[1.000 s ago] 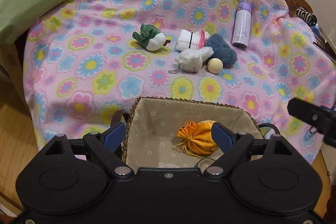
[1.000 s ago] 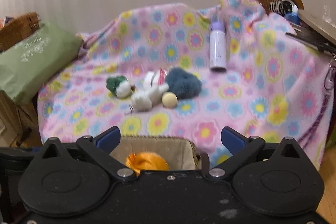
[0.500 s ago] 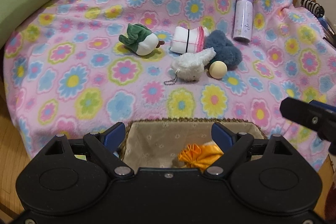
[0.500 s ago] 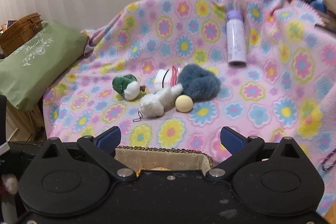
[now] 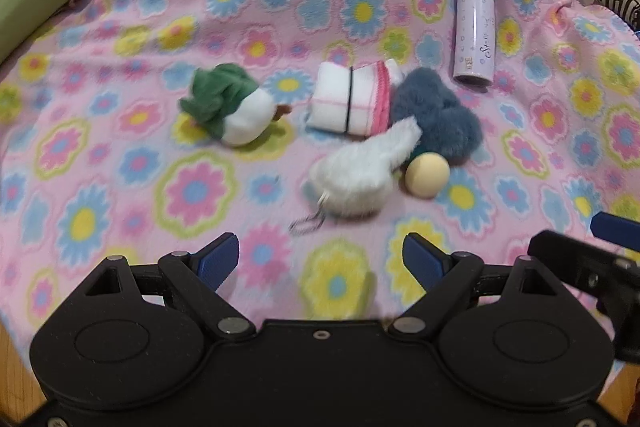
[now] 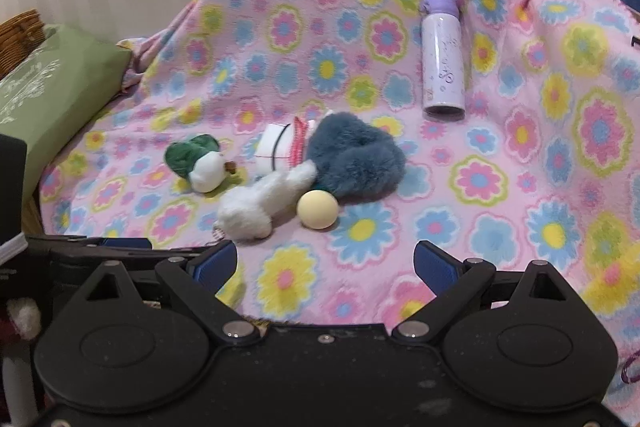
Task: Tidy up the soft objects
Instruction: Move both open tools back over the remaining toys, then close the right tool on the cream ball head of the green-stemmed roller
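A: The left gripper [image 5: 320, 259] stood wide over the flowered blanket [image 5: 120, 155], nothing between its blue pads; the white plush toy [image 5: 356, 175] lay just ahead of it, key chain trailing toward the camera.

B: And the right gripper [image 6: 325, 263] was wide too, though its jaws were closing, with only blanket showing between them; the cream ball [image 6: 318, 209] sat just beyond, touching the white plush toy [image 6: 260, 205] on one side and the blue-grey furry piece [image 6: 356, 159] behind.

A: The soft things were bunched mid-blanket; the green-and-white plush [image 5: 232, 111] lay off to the left, apart from the rest; the folded white cloth with the pink edge [image 5: 352, 99] sat between it and the blue-grey furry piece [image 5: 436, 119], touching the latter.

B: The white plush's long ear lay across the fur, by the look of it; the cream ball [image 5: 427, 174] was tucked against both.

A: The lilac bottle [image 5: 474, 31] lay farther back on the right, cap pointing away, apart from the pile.

B: A green cushion [image 6: 52, 91] with pale lettering rested at the blanket's left edge; from the left wrist view, part of the right gripper showed at the right border, blurred.
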The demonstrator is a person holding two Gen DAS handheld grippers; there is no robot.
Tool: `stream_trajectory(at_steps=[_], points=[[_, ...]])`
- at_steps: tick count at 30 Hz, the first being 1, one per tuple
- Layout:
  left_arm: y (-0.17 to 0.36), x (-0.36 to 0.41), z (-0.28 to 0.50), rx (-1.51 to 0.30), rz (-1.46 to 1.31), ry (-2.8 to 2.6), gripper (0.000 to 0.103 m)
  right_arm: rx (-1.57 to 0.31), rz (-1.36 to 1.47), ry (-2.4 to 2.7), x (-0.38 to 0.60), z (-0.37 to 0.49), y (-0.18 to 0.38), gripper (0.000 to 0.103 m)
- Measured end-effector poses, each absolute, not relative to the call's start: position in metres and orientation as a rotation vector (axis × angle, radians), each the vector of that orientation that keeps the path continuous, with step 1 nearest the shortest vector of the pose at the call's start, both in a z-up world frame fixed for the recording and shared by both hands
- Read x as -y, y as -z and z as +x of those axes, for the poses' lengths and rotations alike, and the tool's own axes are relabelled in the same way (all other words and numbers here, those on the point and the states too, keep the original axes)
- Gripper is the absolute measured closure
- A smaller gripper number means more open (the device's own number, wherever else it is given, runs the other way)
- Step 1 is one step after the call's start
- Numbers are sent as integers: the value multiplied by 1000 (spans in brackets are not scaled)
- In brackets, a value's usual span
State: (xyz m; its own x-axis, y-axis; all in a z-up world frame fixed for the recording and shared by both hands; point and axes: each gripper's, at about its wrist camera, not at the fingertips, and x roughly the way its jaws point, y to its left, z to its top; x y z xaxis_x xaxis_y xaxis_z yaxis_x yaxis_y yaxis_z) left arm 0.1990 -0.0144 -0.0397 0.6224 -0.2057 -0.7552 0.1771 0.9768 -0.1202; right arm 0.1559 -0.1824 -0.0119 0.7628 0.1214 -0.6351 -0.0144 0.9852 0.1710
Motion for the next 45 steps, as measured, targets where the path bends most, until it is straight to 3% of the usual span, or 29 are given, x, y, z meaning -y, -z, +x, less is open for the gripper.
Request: stream_trajectory(at_steps=[9,18,27,34,41,44,45], points=[[53,30,243,-888,-9,189,18,-727,161,-49,190,179,18,7],[49,-32,271,-868,-109,8,12,-775,141,-47,185,198,29,7],[57,-74,291,-912,-169,-102,15,-802,82,-78,165,227,39,8],[69,-75,277,-953,-169,-73,15,-842,59,-94,151,258,56,35],[60,-78,270,-910,-172,-18,15,-849,75,-79,147,276,66,41],[53,-74,268,-882,-166,9,15,-846,80,-75,146,280,69,52],[52,-71,268,-875,-164,17,15,-848,80,-76,145,281,70,61]])
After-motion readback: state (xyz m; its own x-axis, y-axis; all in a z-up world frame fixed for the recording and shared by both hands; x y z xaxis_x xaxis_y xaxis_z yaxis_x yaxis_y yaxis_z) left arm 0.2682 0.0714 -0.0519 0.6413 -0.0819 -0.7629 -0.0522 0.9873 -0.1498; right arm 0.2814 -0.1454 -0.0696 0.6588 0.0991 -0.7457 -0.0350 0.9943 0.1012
